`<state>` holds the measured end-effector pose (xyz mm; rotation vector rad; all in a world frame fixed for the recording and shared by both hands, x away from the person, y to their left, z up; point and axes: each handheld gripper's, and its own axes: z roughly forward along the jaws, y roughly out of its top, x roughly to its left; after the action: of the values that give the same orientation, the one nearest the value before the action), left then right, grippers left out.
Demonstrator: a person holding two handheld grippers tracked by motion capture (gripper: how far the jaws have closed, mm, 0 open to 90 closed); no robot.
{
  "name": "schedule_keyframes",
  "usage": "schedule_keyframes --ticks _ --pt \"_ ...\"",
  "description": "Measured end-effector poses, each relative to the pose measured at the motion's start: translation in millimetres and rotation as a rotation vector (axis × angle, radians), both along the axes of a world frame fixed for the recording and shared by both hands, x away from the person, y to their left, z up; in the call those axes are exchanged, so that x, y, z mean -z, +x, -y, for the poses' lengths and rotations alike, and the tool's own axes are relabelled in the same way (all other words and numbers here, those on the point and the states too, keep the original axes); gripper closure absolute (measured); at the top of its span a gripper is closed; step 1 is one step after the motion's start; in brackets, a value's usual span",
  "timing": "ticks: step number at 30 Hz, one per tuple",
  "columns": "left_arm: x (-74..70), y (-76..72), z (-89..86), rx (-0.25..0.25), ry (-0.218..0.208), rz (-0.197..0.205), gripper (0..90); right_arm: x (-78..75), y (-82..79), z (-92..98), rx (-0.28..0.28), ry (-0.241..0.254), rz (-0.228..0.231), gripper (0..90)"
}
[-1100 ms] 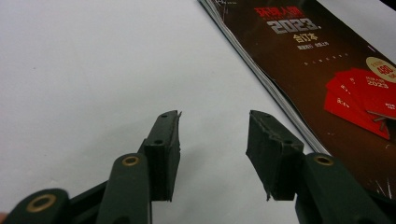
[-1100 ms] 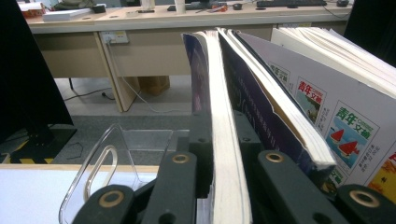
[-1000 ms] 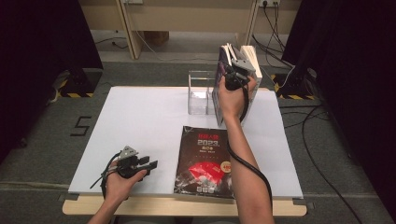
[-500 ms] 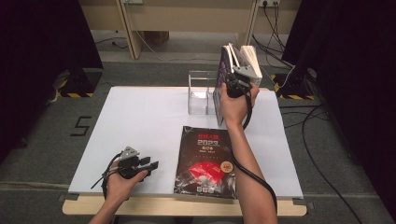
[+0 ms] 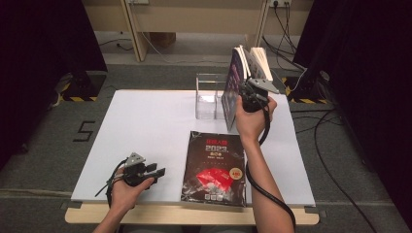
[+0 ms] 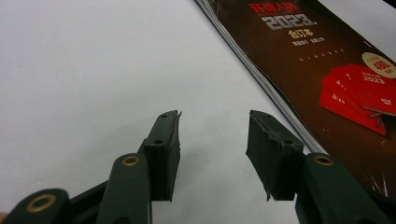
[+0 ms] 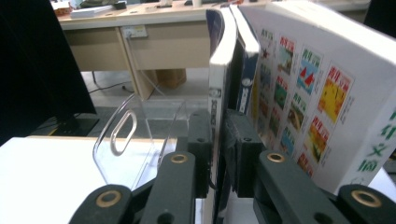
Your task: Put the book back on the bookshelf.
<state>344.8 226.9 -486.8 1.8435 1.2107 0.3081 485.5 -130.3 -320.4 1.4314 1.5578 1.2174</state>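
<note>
Thin magazine (image 7: pixel 215 100) upright at the clear holder (image 5: pixel 209 94), far table edge; your right gripper (image 7: pixel 219 140) has just been closing and now pinches it near the spine. Floppy, glossy, light: grip low. Left gripper (image 6: pixel 212 149) apart, idle. Flat magazine (image 5: pixel 214 167) reads "2023".
</note>
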Motion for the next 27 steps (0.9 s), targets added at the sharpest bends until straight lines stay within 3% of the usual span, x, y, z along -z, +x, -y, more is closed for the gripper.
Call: schedule_keyframes --ticks 20,23,27 --pt "-0.4 0.3 -0.2 0.004 0.0 0.001 53.2 2.4 8.5 -6.4 0.012 -0.012 -0.067 80.4" --pt "-1.0 0.0 -0.2 0.005 0.007 -0.002 53.2 8.3 13.8 -6.9 0.005 -0.009 -0.107 79.7" --pt "-0.4 0.6 -0.8 0.002 0.001 0.0 53.2 13.1 15.5 -7.4 0.012 -0.013 -0.104 80.6"
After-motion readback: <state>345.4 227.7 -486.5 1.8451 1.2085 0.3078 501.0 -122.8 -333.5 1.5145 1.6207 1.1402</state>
